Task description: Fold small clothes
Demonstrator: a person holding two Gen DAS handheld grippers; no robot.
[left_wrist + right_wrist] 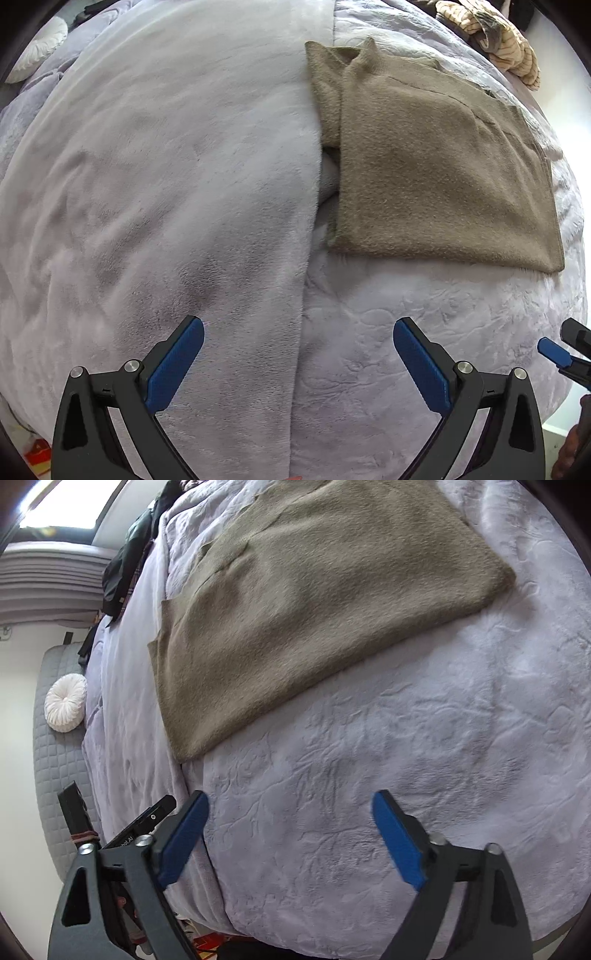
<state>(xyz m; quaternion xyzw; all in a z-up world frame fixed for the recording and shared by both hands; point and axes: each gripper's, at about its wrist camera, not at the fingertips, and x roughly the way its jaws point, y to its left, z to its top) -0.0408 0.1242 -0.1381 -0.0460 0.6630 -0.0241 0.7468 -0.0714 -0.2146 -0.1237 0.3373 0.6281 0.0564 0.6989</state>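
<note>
Left wrist view: we record the left hand-held gripper (298, 341) spread wide and empty above the lavender bed cover (147, 184), the folded taupe garment (436, 177) lying flat beyond it. Right wrist view: the right hand-held gripper (291, 821) likewise wide, holding nothing, well short of that garment (314, 602). We judge this fold complete; next comes another fold or fetching the next piece.

Lilac bedspread (424, 369), smooth grey blanket (166, 184), round white cushion (65, 703).

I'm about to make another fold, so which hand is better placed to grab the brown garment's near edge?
Probably right: the right gripper is open and faces the folded brown garment squarely. The left gripper hangs over the blanket beside it.
</note>
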